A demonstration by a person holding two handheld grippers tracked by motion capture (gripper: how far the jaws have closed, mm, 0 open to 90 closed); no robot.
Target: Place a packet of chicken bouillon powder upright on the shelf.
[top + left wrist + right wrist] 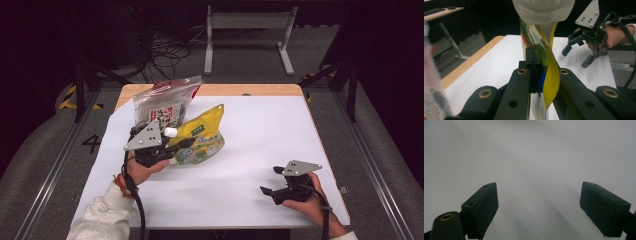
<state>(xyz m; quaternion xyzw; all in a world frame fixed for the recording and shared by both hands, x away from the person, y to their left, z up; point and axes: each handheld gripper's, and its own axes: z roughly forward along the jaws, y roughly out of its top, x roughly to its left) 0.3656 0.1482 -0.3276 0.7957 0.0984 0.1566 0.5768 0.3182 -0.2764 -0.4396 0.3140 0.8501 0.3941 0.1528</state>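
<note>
Beside the clear zip bag [165,100], left gripper [172,145] pinches the yellow spouted refill pouch [202,137] — its long axis toward the bag; right gripper [270,181] spread, well apart.

A large number "4" [91,143] is marked on the grey floor at the left of the high view, beside the table. The yellow pouch [202,135] and the clear bag [165,105] carry printed characters, too small and blurred to read.

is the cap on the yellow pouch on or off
On. The white cap sits on the spout of the yellow pouch, which the left tongs pinch just below it.
</note>
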